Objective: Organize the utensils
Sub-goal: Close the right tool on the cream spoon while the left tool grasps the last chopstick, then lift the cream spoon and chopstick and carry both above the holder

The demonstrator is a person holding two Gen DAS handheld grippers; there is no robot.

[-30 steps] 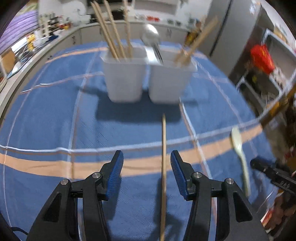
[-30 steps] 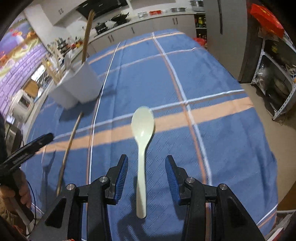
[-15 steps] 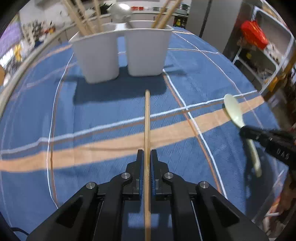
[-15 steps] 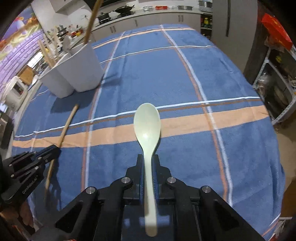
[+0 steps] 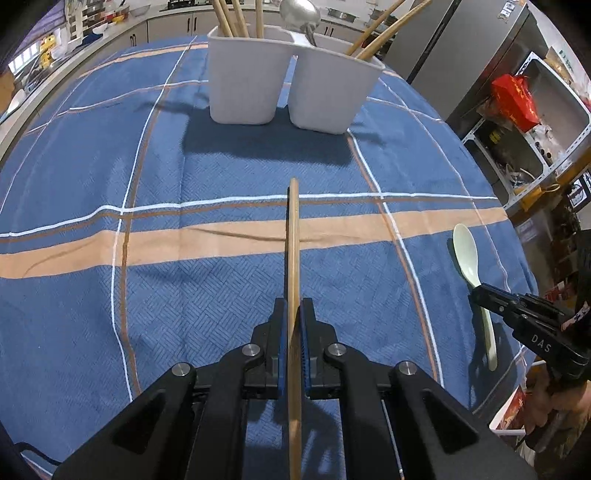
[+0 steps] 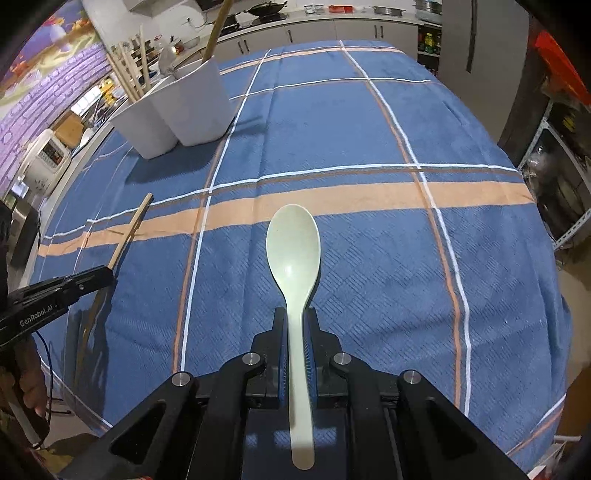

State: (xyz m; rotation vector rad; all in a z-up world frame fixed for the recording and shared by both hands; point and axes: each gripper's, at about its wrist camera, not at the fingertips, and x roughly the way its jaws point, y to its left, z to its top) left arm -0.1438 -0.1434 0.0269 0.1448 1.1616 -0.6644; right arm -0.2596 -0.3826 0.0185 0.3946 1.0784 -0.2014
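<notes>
Far on the desk (image 5: 110, 295), two white bins (image 5: 291, 74) are holding chopsticks (image 5: 236, 16) and a ladle (image 5: 299, 14); the left tongs (image 5: 293, 325) are pinching a chopstick (image 5: 293, 236), the right tongs (image 6: 295, 328) a spoon (image 6: 294, 243).

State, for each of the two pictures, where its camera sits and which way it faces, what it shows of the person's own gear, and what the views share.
Left wrist: on the left gripper, facing the white holders; jaws shut on a wooden chopstick.
Right wrist: on the right gripper, facing along the tablecloth; jaws shut on a pale green spoon.
Shared: holders, chopstick, spoon, tablecloth, and each other's gripper.
</notes>
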